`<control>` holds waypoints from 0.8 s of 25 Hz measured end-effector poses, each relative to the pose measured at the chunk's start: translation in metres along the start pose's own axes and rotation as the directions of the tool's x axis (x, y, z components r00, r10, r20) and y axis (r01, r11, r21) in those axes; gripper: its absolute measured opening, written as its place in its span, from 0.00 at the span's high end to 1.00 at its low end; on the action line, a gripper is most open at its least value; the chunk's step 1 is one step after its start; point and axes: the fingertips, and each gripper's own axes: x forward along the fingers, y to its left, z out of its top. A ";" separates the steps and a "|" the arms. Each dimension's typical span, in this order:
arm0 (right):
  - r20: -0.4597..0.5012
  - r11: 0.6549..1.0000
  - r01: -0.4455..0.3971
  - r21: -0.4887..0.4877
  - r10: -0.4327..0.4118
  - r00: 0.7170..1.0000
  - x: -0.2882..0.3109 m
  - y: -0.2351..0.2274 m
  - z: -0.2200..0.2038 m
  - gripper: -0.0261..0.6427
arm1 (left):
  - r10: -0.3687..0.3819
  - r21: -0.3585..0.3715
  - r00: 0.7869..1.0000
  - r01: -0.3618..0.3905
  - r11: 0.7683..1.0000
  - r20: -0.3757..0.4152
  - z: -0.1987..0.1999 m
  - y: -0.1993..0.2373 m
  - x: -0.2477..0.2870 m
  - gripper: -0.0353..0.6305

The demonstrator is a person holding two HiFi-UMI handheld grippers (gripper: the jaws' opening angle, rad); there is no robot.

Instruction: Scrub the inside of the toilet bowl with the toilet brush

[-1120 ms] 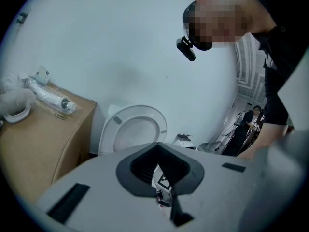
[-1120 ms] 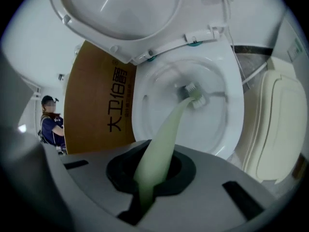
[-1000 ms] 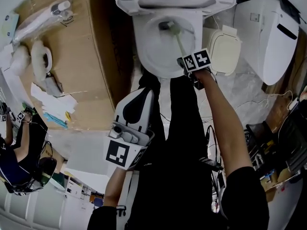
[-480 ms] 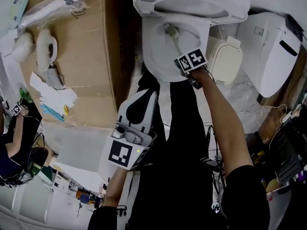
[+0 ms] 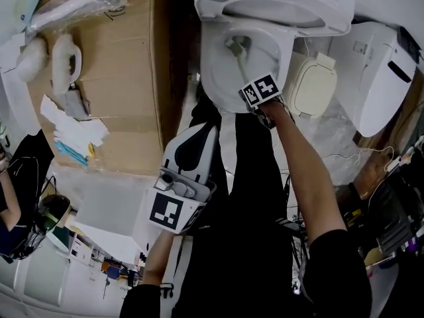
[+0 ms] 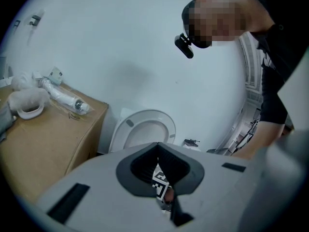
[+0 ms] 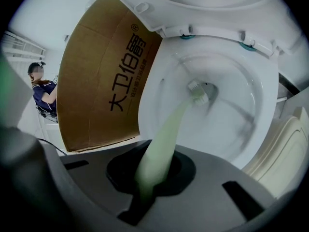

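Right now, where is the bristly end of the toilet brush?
In the head view the brush head is top centre, down inside the toilet bowl. The right claw grips its pale green handle.

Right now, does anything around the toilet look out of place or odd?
Yes. A loose cream lid lies beside the toilet bowl, not mounted, and a cardboard box strewn with papers crowds the bowl's other side. The right tool grips the toilet brush normally.

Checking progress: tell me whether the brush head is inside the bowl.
Yes, the brush head sits low inside the white bowl.
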 end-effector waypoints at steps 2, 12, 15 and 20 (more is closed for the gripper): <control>0.006 1.000 -0.009 0.026 0.009 1.000 0.002 0.003 -0.007 0.93 | -0.015 0.001 1.000 0.015 1.000 0.005 0.003 -0.001 0.002 0.94; 0.160 0.980 -0.077 0.186 0.047 0.986 -0.057 0.038 -0.051 0.93 | -0.058 0.058 0.997 0.061 0.996 -0.040 0.028 -0.018 -0.006 0.94; 0.252 0.975 -0.097 0.201 0.044 0.967 -0.104 0.056 -0.053 0.93 | -0.069 0.073 0.997 0.071 0.995 -0.028 0.050 -0.031 -0.010 0.94; 0.393 0.980 -0.095 0.176 0.019 0.919 -0.194 0.085 -0.053 0.93 | -0.082 0.110 0.997 0.080 0.991 0.010 0.092 -0.063 -0.016 0.94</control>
